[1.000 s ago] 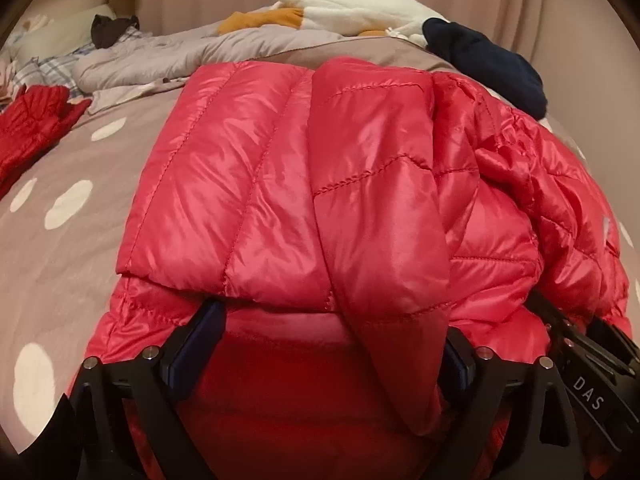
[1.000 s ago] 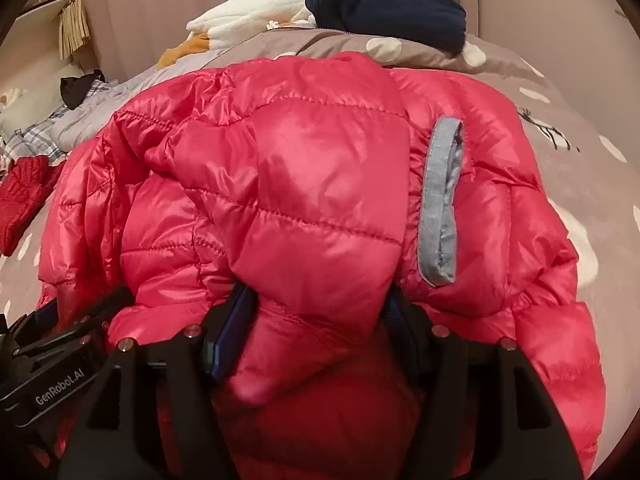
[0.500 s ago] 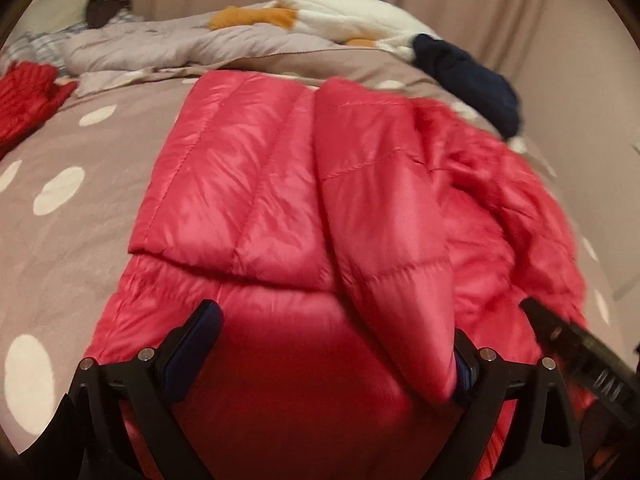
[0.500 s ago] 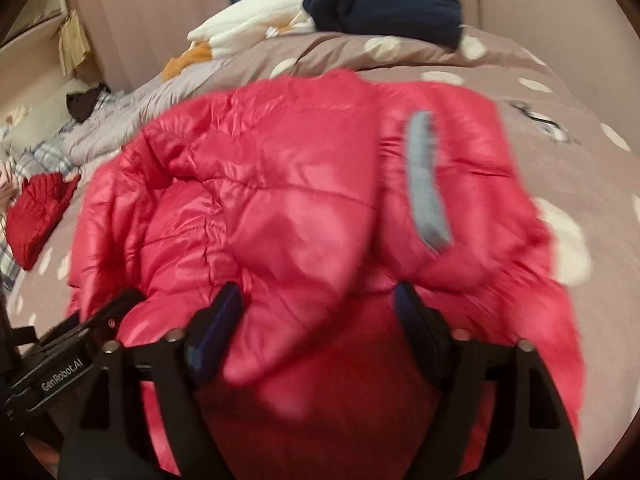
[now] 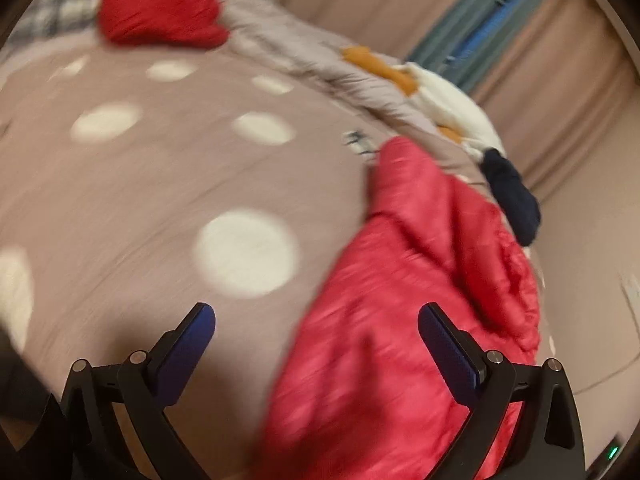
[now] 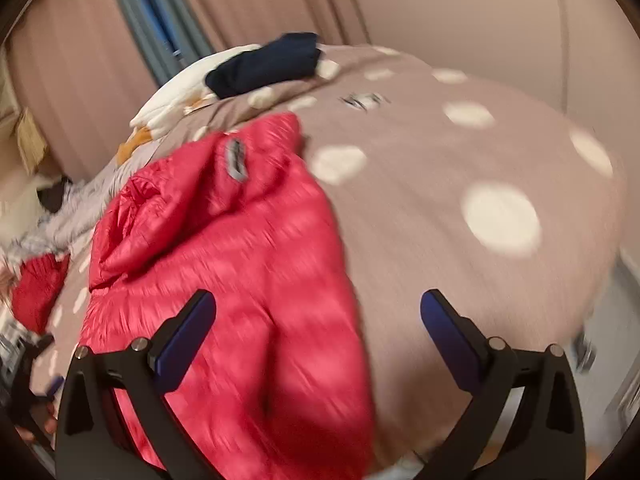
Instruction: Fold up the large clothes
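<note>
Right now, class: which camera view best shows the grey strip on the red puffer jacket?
The right wrist view: the grey strip lies in plain sight on the red puffer jacket, near its far end. The left wrist view shows the jacket blurred, with no strip visible.

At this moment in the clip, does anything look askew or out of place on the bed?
Yes. The red puffer jacket lies bunched and crooked on the spotted bedspread, its grey tab twisted up, not a neat fold. Both grippers have jaws open, holding nothing. Other clothes sit heaped along the far edge. Both views are blurred.
</note>
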